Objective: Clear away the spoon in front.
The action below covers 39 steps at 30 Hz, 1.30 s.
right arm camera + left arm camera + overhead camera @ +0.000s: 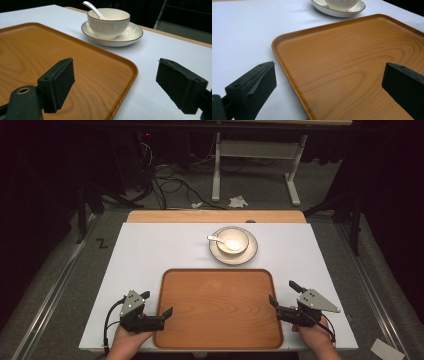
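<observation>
In the high view, the wooden tray point(218, 307) lies low in the centre of the white table point(150, 245), the left hand-held gripper point(159, 306) and right hand-held gripper point(282, 293) gaping astride its side rims. The bowl point(231, 240), with spoon point(220, 240), sits on its saucer point(251, 251) just above the tray.

In the left gripper view, the jaws straddle the rim; a shallow bite could slip.

In the right gripper view, pushing the tray forward risks striking the saucer; there is open table at right.
</observation>
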### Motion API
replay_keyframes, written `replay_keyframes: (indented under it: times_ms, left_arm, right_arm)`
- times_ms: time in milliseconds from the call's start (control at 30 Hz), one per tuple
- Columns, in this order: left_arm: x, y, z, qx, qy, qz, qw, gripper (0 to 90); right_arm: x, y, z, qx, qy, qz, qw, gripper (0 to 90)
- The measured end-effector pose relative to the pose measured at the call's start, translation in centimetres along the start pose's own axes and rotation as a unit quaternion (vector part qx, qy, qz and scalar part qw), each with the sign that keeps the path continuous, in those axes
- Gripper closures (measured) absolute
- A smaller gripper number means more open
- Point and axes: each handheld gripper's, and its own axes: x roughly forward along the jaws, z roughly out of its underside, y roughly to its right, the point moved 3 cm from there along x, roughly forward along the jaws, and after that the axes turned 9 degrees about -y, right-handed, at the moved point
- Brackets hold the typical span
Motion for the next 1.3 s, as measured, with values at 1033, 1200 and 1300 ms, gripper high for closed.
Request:
replay_keyframes:
  times_ms: [1033,1200,1300]
  left_arm:
    - [-1.4,-0.3,2.8,-0.009,-0.047,-0.045,0.9978,12.5]
    - [-1.5,-0.4,2.8,-0.01,-0.042,-0.047,0.998,13.0]
    - [-1.6,-0.4,2.7,-0.007,-0.037,-0.039,0.9985,13.0]
  right_arm:
    - [0.7,-0.3,0.2,0.002,-0.019,0.012,0.9998,16.4]
    - [0.6,-0.2,0.1,0.001,-0.015,0.014,0.9998,16.4]
    - [0.6,-0.2,0.1,0.002,-0.017,0.017,0.9997,16.4]
